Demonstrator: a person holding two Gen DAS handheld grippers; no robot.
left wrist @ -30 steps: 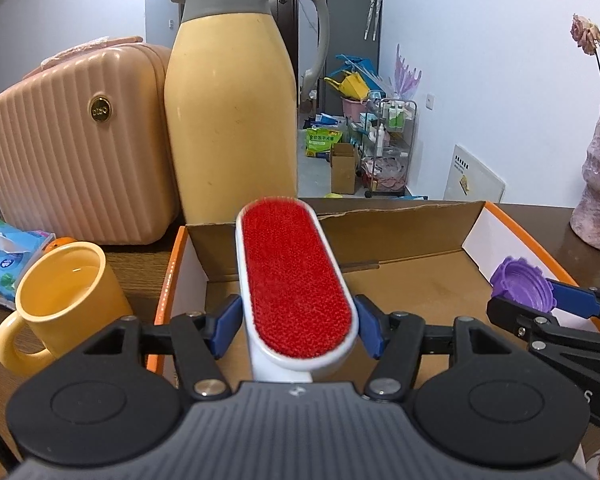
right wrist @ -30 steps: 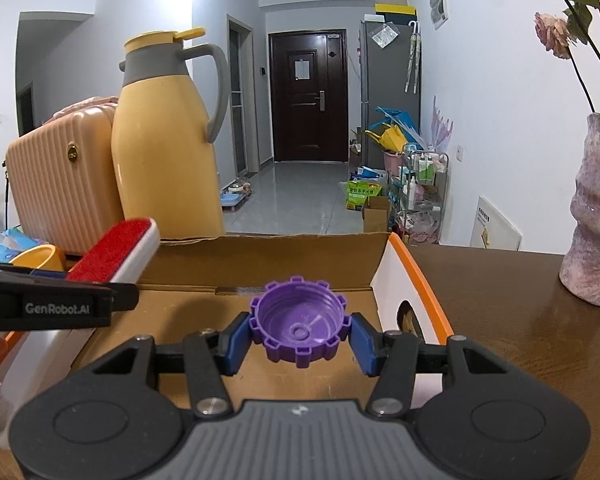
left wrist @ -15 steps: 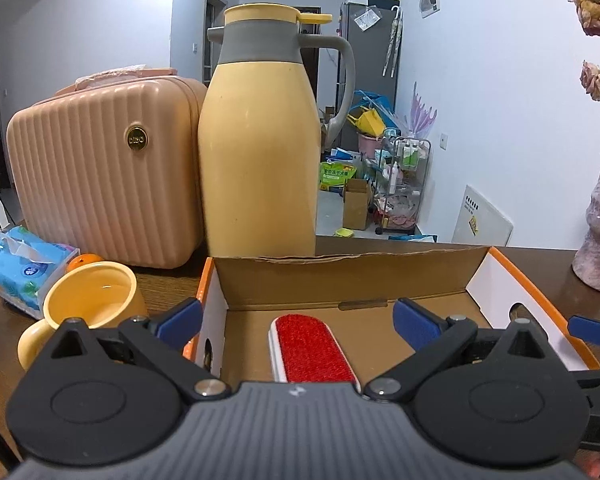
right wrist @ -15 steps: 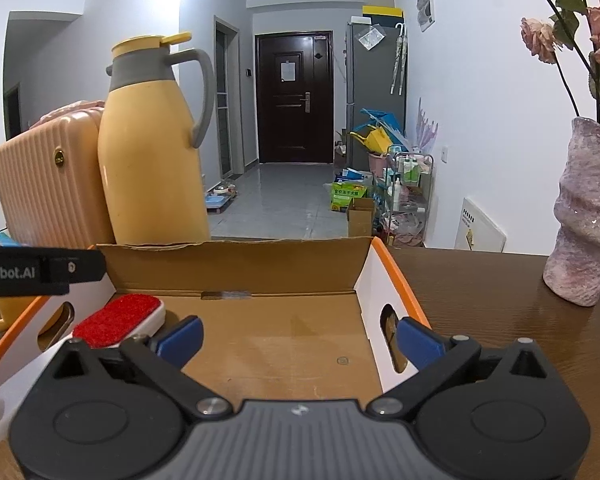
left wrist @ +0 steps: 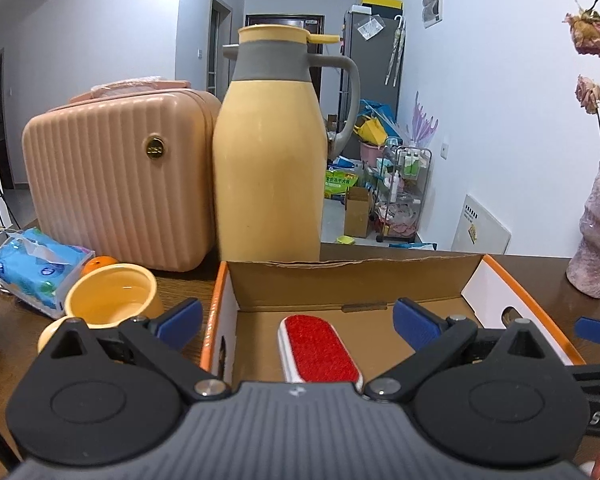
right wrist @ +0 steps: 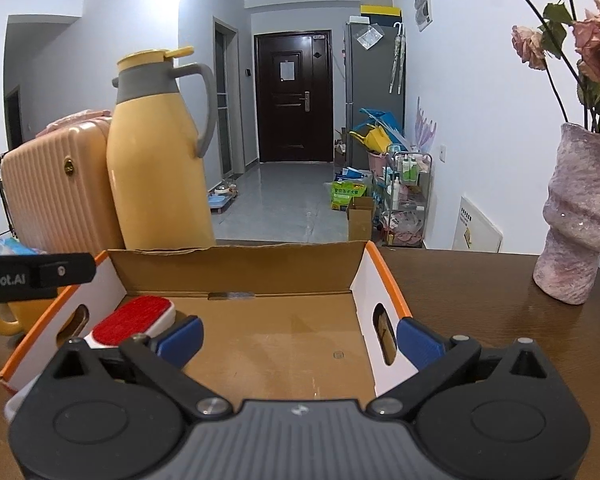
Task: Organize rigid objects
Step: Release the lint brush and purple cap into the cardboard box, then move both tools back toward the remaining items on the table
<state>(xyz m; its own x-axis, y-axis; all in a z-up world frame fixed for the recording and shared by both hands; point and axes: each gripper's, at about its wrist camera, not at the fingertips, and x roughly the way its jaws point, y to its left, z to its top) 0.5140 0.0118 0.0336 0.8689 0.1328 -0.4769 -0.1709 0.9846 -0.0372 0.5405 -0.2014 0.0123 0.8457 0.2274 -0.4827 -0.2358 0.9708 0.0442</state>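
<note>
A white lint brush with a red pad (left wrist: 318,348) lies in the open cardboard box (left wrist: 352,280), near its left side; it also shows in the right wrist view (right wrist: 134,316). My left gripper (left wrist: 298,322) is open and empty above the box's near edge, over the brush. My right gripper (right wrist: 300,338) is open and empty over the near right part of the box (right wrist: 236,268). The purple cap is not visible; my right gripper body hides the near box floor.
A yellow thermos jug (left wrist: 270,160) and a pink ribbed case (left wrist: 116,188) stand behind the box. A yellow mug (left wrist: 110,300), an orange and a blue tissue pack (left wrist: 36,264) sit left of it. A pink vase (right wrist: 576,220) stands at the right on the brown table.
Both grippers opened and pulled back. The left let the lint brush go into the box; the right let the purple cap go, and it is out of sight now.
</note>
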